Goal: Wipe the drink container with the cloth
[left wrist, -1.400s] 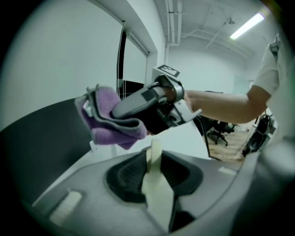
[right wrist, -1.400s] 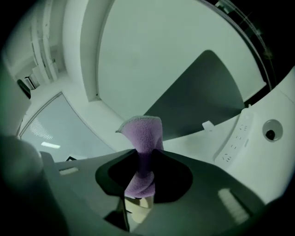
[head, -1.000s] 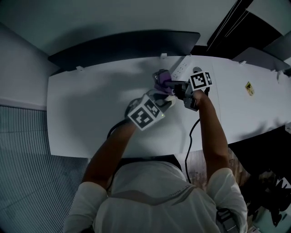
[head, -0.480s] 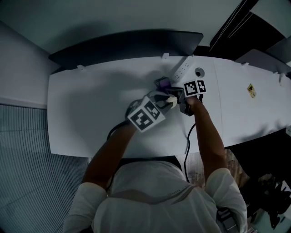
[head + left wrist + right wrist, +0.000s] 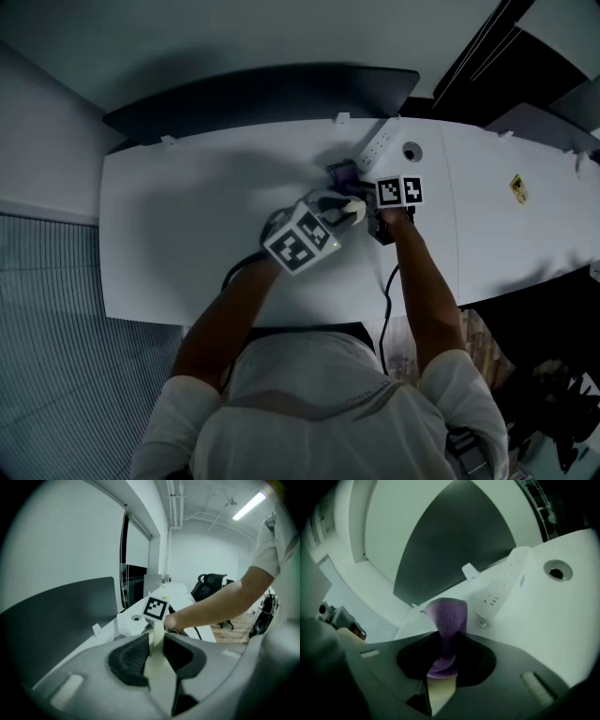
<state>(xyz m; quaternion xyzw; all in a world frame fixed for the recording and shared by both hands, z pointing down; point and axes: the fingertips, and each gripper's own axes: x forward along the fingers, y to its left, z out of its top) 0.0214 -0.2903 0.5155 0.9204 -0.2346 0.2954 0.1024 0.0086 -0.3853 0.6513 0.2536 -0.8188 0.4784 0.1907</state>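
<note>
Purple cloth [image 5: 446, 613] stands up in a fold out of the right claw [image 5: 446, 641], whose jaws are pinched narrow on it. The left claw [image 5: 154, 644] is closed just as narrowly on a pale cream piece. This is most likely the drink container [image 5: 353, 210], held by a thin edge, though its full shape cannot be made out. Both claws meet above the desk [image 5: 178, 234], near its far edge and right of the middle. The cloth sits just beyond the container and is close to touching it. A white power strip [image 5: 375, 142] lies just beside them, near that far edge.

The grip on the container looks slight, so a firm rub could twist it in the jaws or pull it free. The cloth is caught only by a small fold and might drag out under pressure. A wide stroke could also knock the power strip, and any spilled drink would run toward it.
</note>
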